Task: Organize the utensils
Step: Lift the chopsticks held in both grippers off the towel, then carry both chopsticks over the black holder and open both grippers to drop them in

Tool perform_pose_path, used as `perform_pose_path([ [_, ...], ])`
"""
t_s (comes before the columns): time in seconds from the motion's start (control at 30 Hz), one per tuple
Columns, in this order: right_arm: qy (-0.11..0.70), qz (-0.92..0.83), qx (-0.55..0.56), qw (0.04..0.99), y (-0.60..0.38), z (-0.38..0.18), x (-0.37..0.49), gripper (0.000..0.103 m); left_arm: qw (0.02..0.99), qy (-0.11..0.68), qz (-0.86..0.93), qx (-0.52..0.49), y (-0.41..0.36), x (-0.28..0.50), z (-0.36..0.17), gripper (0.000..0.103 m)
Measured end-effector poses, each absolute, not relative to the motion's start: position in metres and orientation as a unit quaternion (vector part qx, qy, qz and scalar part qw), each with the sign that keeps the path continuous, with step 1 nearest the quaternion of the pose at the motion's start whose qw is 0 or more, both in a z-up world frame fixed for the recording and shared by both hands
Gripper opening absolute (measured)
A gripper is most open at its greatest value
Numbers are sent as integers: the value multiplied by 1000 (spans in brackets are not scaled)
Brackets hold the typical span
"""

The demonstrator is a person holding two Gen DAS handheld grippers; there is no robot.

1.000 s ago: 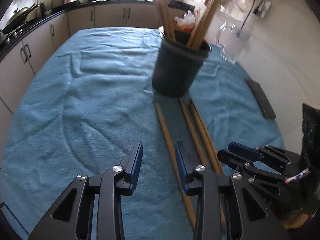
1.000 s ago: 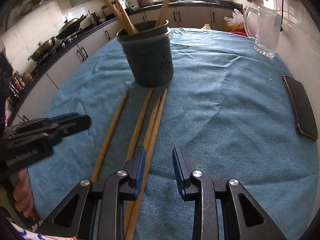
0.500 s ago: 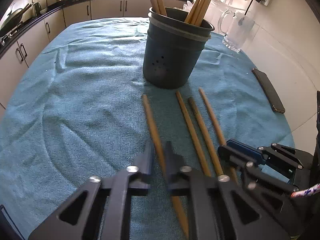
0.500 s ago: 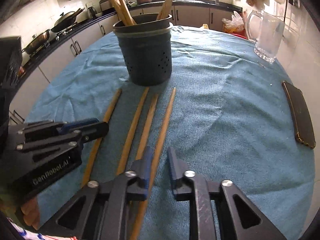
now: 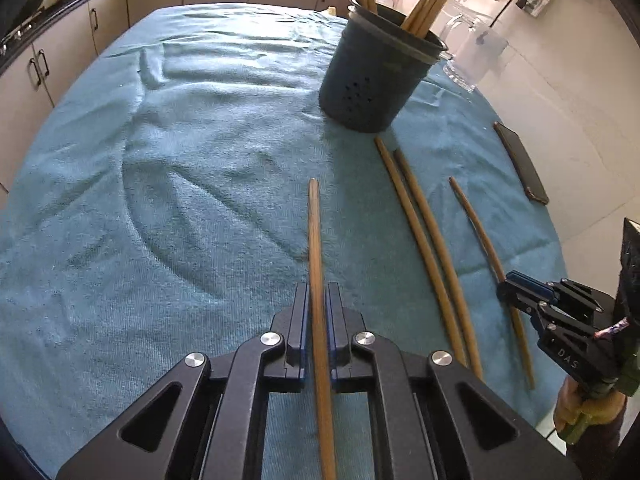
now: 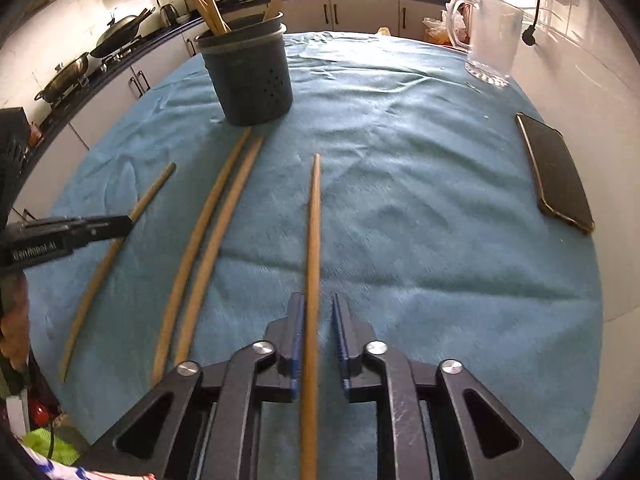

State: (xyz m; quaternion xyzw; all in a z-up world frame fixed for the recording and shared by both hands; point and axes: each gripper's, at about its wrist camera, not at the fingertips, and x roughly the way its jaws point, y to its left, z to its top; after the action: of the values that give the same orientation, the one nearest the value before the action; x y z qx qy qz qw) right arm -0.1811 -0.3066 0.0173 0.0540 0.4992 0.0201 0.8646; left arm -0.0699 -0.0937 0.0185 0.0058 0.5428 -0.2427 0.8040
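A dark utensil holder [image 5: 378, 80] stands on the blue cloth with several wooden sticks in it; it also shows in the right wrist view [image 6: 250, 76]. My left gripper [image 5: 318, 300] is shut on a wooden stick [image 5: 315, 240] and holds it just above the cloth. My right gripper [image 6: 317, 312] is nearly closed around another wooden stick [image 6: 312, 248]; a small gap shows beside its right finger. Two sticks [image 5: 424, 240] lie side by side on the cloth between the grippers, and they show in the right wrist view [image 6: 208, 232] too.
A black phone [image 6: 554, 172] lies near the table's right edge. A glass jug [image 6: 490, 44] stands at the far right by the wall. Kitchen counters with pans [image 6: 120, 32] run along the left and back. The blue cloth [image 5: 160, 200] is wrinkled on the left.
Both grippers closed from wide open, each around a stick. Both sticks have come away from the row near the holder, and the views have pulled back from it.
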Motion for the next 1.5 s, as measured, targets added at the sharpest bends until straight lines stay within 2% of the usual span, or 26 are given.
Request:
perform_pose_path([
  [0.17, 504, 13, 48, 862, -309, 17, -168, 22, 809, 537, -236, 29, -100, -67, 22, 7],
  [0.77, 543, -11, 15, 840, -302, 21, -70, 20, 813, 529, -215, 115, -152, -23, 18, 7],
  [0.83, 537, -14, 15, 843, -299, 21, -70, 18, 816, 523, -216, 115, -154, -23, 17, 7],
  [0.97, 520, -12, 4, 854, -292, 21, -75, 7, 824, 509, -220, 117, -155, -24, 16, 7],
  [1.13, 491, 8, 29, 871, -294, 29, -87, 6, 835, 500, -212, 83, -141, -31, 25, 7],
  [1.5, 376, 3, 58, 925, -305, 105, -150, 6, 879, 407, -246, 13, -101, -87, 107, 7],
])
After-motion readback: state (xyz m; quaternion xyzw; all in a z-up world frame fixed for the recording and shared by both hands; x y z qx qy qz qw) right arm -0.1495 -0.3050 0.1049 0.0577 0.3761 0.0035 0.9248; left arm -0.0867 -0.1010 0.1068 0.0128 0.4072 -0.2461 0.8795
